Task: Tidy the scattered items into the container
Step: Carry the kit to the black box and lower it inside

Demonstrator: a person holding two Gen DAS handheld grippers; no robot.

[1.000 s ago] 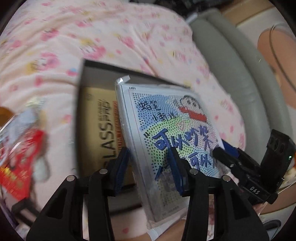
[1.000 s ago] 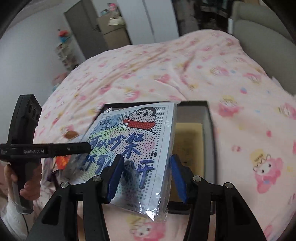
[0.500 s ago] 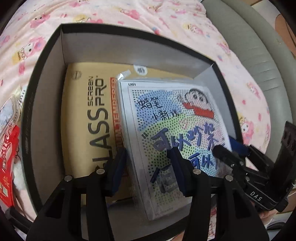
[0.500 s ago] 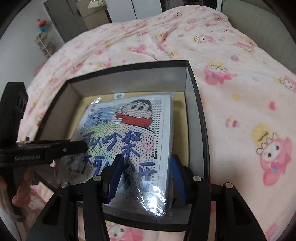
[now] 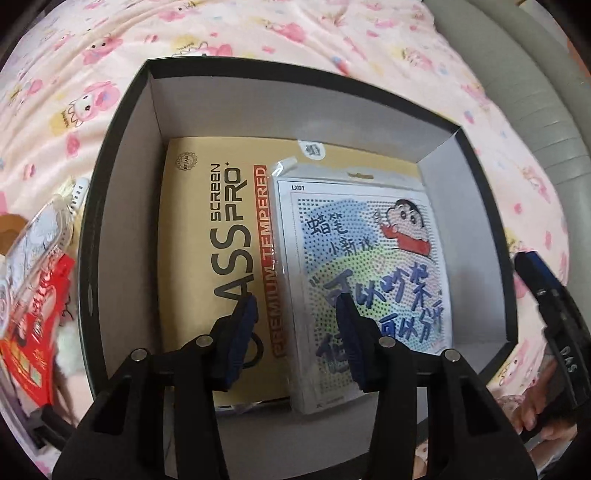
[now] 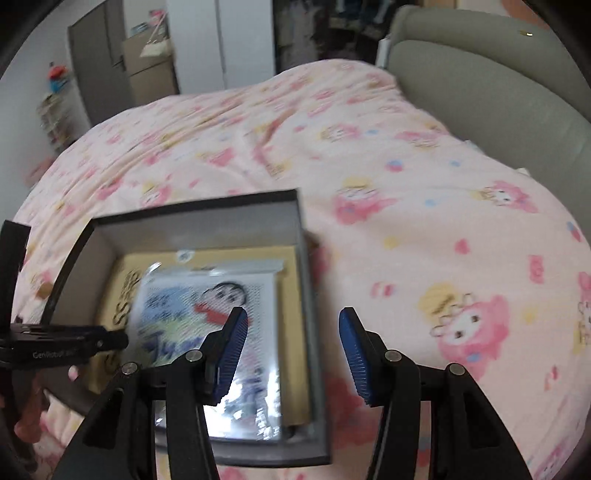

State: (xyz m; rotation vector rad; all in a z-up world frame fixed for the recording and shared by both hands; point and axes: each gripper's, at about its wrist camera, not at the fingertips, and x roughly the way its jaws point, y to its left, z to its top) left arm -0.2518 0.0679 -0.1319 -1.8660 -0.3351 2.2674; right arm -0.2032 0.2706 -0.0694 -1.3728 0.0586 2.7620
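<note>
A black box (image 5: 295,96) with grey inner walls sits on the pink cartoon blanket (image 5: 258,29). A yellow screen-protector pack (image 5: 207,236) lies flat in it. On that pack's right half rests a cartoon dot-picture pack (image 5: 369,240) in a clear sleeve. My left gripper (image 5: 295,310) points down into the box with its jaws apart. One finger is over the yellow pack, the other over the cartoon pack's lower left. My right gripper (image 6: 291,314) is open with nothing in it, over the box's (image 6: 199,229) right wall, beside the cartoon pack (image 6: 207,306).
Left of the box lie a red packet (image 5: 33,314), a clear plastic packet (image 5: 37,240) and a white fluffy item (image 5: 70,343). A grey padded headboard (image 6: 480,74) borders the bed at the right. A hand (image 5: 535,417) holds the right gripper (image 5: 539,280) outside the box's right wall.
The cartoon pack has come down from above the blanket into the box. The right gripper has drawn off to the right of it. The left gripper has sunk lower over the box.
</note>
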